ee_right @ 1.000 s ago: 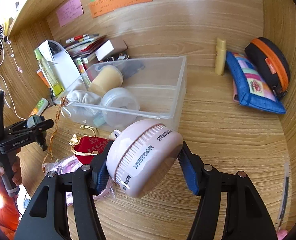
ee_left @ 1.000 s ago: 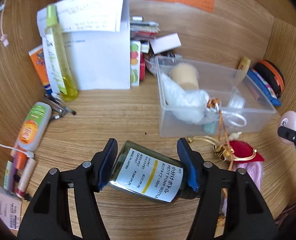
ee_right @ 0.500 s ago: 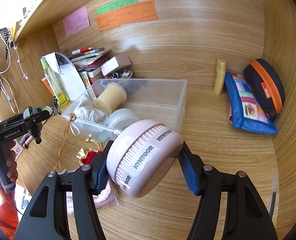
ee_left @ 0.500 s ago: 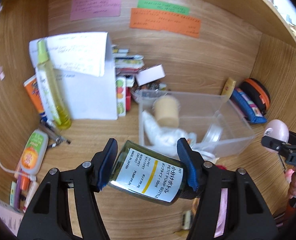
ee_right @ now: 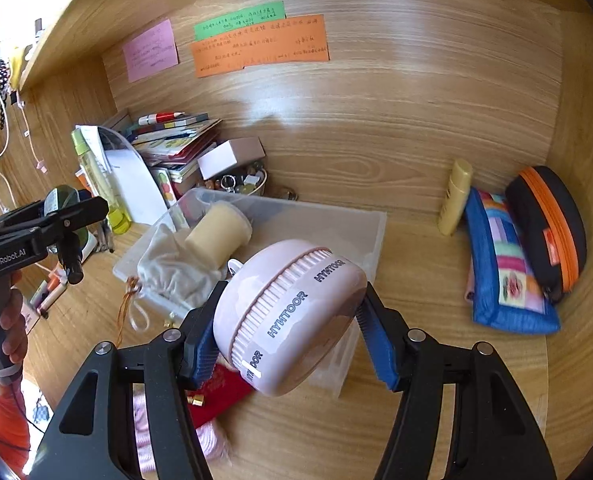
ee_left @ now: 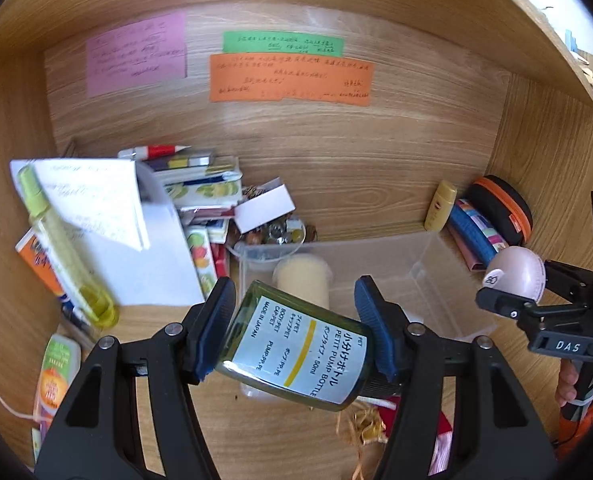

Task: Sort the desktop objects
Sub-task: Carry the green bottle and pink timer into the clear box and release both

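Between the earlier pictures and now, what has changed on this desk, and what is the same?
Both claws have risen from the desk, each carrying its load: the left claw the green pump bottle, the right claw the pink HYNTOOR gadget. More of the back wall shows now. Nothing was grasped or released. The clear bin and its contents stayed put.

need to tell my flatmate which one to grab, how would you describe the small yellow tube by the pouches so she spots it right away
Start at the clear plastic bin in the middle of the wooden desk and look past its right end to the back wall. There the yellow tube stands upright, leaning on the wall, just left of the blue patchwork pouch. It is the only plain pale-yellow thing there; its neighbours are fabric cases.
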The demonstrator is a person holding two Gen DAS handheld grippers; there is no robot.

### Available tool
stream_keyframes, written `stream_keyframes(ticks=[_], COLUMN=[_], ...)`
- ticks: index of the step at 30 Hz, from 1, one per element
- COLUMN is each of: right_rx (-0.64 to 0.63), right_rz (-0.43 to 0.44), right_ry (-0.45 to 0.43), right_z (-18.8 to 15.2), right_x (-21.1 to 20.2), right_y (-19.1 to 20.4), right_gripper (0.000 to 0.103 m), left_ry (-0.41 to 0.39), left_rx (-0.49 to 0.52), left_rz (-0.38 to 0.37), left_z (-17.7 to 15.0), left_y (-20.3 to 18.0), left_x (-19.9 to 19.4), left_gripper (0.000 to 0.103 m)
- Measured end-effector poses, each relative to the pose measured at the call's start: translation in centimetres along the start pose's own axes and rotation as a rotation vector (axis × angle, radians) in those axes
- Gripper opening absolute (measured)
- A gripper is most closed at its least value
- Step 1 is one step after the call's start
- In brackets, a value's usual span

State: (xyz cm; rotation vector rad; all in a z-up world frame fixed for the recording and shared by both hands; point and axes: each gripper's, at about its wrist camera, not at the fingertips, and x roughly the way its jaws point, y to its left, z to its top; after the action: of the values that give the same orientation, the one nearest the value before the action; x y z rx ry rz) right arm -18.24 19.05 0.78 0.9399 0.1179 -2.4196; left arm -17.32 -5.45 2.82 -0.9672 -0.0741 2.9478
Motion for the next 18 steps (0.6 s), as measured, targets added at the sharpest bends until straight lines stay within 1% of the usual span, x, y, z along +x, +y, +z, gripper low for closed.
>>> stream_keyframes(ticks=[9, 18], right_rx=[0.009, -0.011], right_rz=[0.008, 0.005], right_ry=[0.03, 0.089], right_z=[1.8, 2.9], right_x=[3.1, 6.6], right_y=[-0.8, -1.0], right_gripper=[0.058, 0.058], left_ry=[0.045, 0.118], left_rx=[0.009, 0.004], left_rz=[-0.033, -0.036], left_z=[1.2, 0.3], left_y=[-0.6, 0.0], left_x=[3.7, 7.4], left_gripper=[0.061, 0.061])
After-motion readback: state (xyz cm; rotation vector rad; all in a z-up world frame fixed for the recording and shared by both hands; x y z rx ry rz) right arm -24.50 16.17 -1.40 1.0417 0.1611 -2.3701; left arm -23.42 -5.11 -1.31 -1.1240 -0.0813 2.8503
